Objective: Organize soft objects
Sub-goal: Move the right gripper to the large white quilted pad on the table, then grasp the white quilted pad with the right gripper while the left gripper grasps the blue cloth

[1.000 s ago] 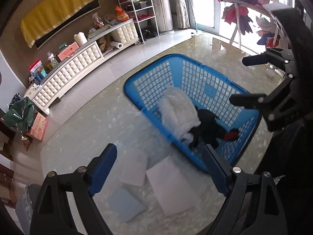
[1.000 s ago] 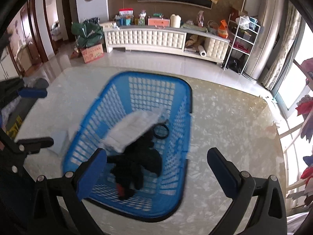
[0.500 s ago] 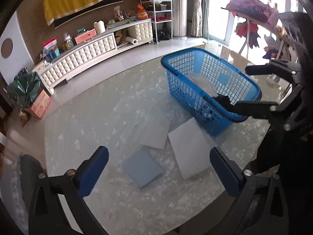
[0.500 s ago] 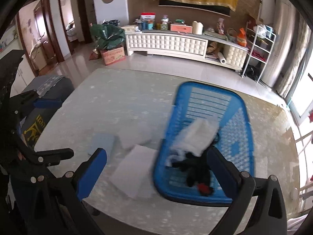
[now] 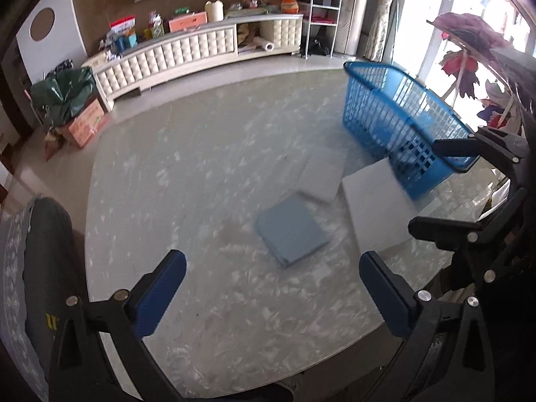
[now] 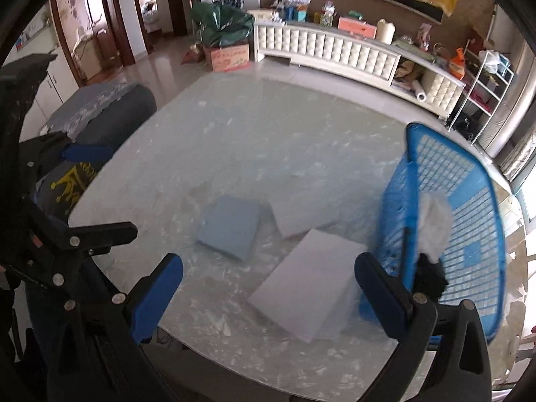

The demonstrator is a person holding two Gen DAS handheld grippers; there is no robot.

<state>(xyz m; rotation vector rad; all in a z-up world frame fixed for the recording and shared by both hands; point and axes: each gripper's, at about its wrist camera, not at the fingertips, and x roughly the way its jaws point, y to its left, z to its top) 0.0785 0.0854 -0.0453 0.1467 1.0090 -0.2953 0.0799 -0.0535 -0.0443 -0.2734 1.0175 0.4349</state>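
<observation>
Three flat foam pads lie on the marble table: a blue pad (image 5: 290,227) (image 6: 230,227), a pale grey pad (image 5: 322,177) (image 6: 296,216) behind it, and a large white pad (image 5: 377,212) (image 6: 307,289) beside the blue basket (image 5: 398,120) (image 6: 469,234). The basket holds a white fluffy cloth (image 6: 433,231) and a black garment (image 6: 428,279). My left gripper (image 5: 271,293) is open and empty above the table's near side. My right gripper (image 6: 268,296) is open and empty, above the white pad's near edge.
A padded chair (image 6: 107,117) stands at the table's left edge. A long white cabinet (image 5: 187,57) runs along the far wall, with a wire shelf (image 5: 323,10) to its right. A rack with clothes (image 5: 469,47) stands by the window.
Both grippers have pulled back from over the basket and swung left, so the foam pads are now central and the basket sits at the right. Both stayed open.
</observation>
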